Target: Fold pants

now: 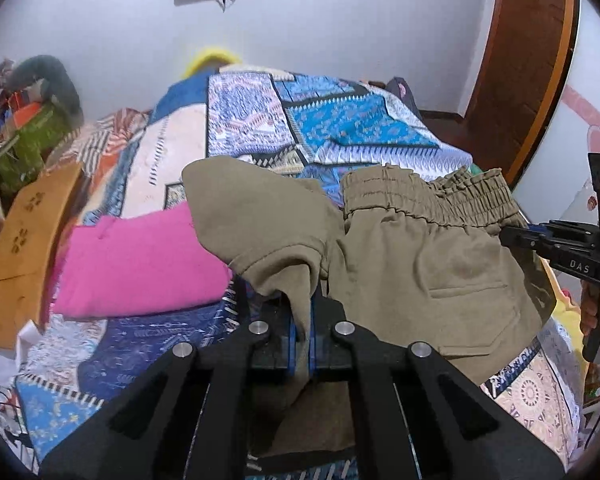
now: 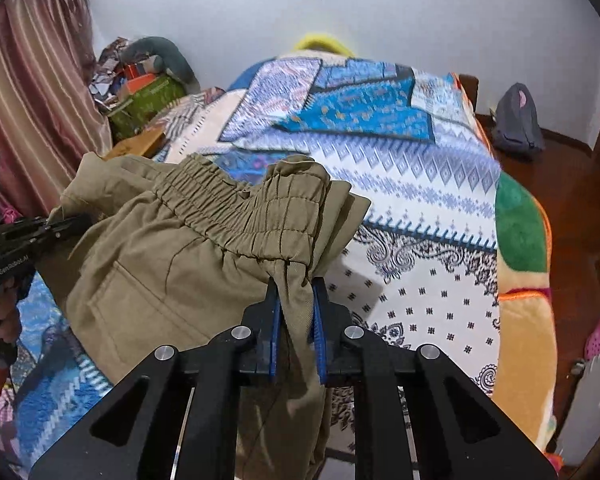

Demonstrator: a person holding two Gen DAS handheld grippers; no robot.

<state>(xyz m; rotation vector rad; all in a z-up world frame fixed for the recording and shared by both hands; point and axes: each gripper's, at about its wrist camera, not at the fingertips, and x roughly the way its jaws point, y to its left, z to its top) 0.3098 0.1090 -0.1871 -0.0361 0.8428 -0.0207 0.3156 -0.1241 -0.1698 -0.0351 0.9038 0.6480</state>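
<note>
The khaki pants point(image 1: 420, 256) with an elastic waistband point(image 1: 440, 196) hang lifted above the patterned bed, back pocket facing me. My left gripper point(image 1: 302, 320) is shut on a bunched fold of the khaki cloth near the leg side. My right gripper point(image 2: 296, 304) is shut on the gathered end of the waistband point(image 2: 240, 208). The right gripper also shows in the left wrist view point(image 1: 516, 236) at the waistband's right end. The left gripper shows in the right wrist view point(image 2: 66, 226) at the pants' point(image 2: 160, 280) left edge.
A folded pink garment point(image 1: 140, 264) lies on the bedspread point(image 1: 340, 120) left of the pants. An orange-brown board point(image 1: 24, 248) stands at the bed's left edge. Clutter and a green box point(image 2: 148, 100) sit by the curtain. A grey backpack point(image 2: 516, 120) lies on the floor right.
</note>
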